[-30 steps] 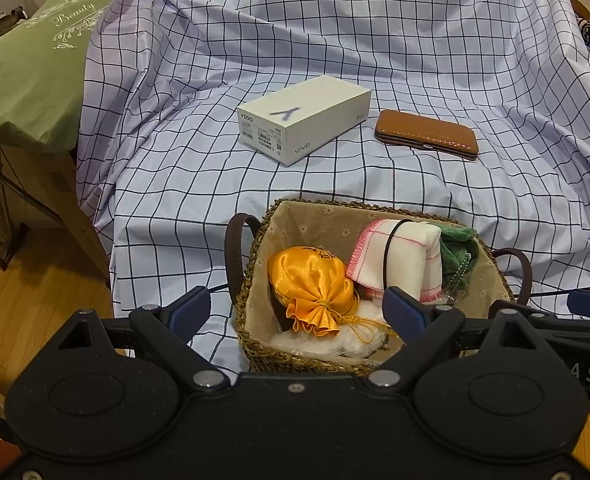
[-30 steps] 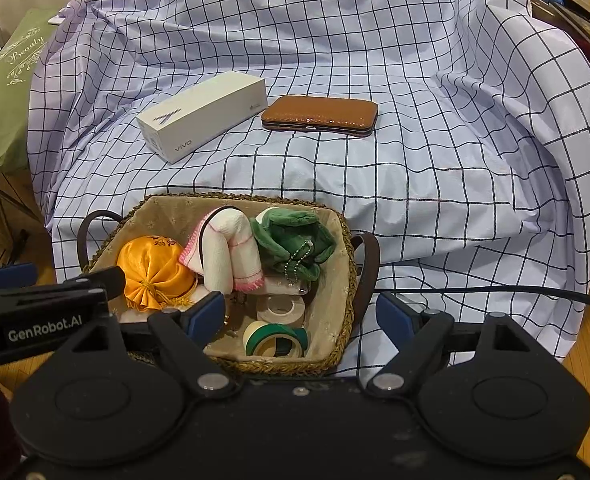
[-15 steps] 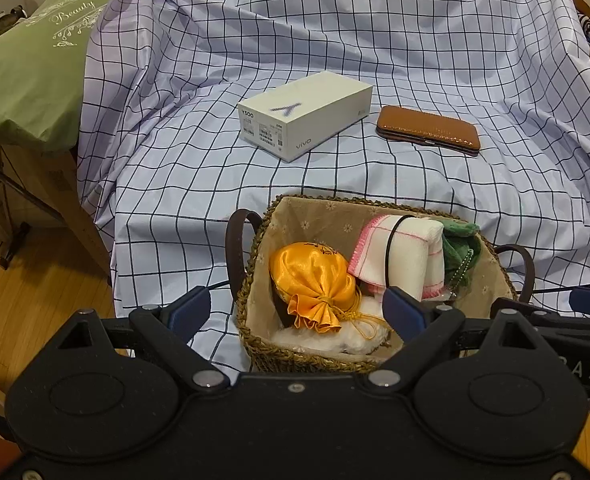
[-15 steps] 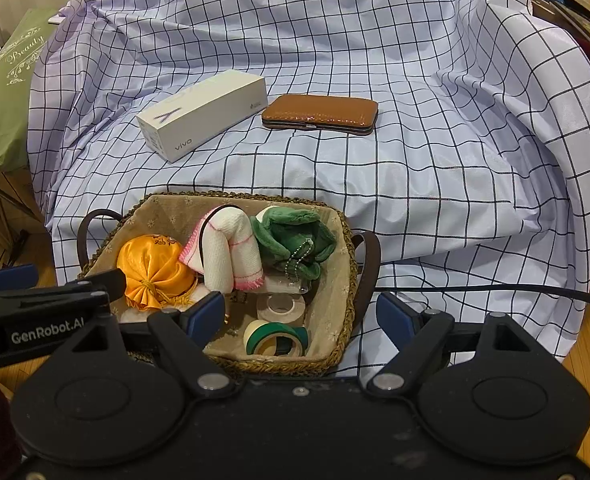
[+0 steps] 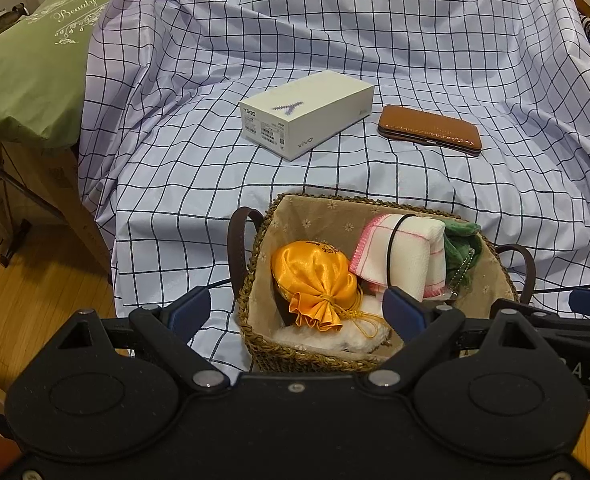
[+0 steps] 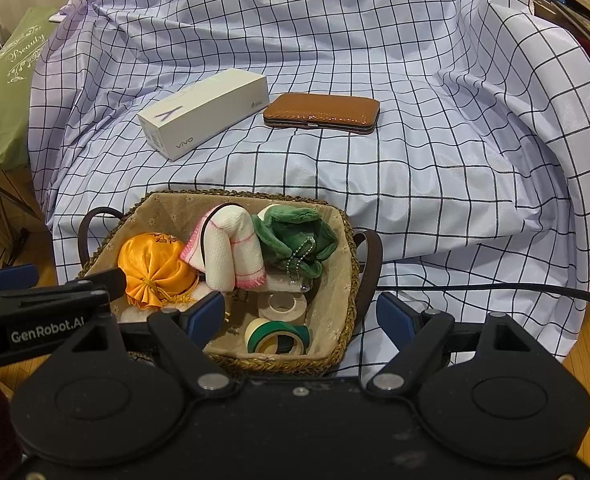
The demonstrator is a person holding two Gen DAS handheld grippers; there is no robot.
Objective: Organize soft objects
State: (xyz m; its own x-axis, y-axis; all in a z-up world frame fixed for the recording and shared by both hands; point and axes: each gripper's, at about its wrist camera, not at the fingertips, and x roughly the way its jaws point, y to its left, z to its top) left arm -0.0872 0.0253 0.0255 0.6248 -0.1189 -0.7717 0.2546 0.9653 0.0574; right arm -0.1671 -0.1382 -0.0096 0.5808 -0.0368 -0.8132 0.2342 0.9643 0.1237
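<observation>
A woven basket [image 5: 491,276] [image 6: 345,280] with brown handles sits at the near edge of the checked cloth. In it lie an orange satin pouch [image 5: 315,280] [image 6: 153,268], a rolled white towel with pink trim [image 5: 407,256] [image 6: 235,248], a green plush with a bead chain [image 5: 461,242] [image 6: 295,232], a white fluffy piece [image 5: 335,338] and two tape rolls [image 6: 277,334]. My left gripper [image 5: 295,312] is open and empty, just in front of the basket's left part. My right gripper [image 6: 301,314] is open and empty over the basket's near right part.
A white vivo phone box [image 5: 307,114] [image 6: 205,112] and a brown leather case [image 5: 431,130] [image 6: 323,112] lie further back on the cloth. A green pillow [image 5: 27,64] is at the left. A black cable [image 6: 495,290] runs off right. Wooden floor lies below.
Both grippers have barely moved; the left view has drifted slightly so the basket sits a touch further away. Nothing was taken hold of or let go.
</observation>
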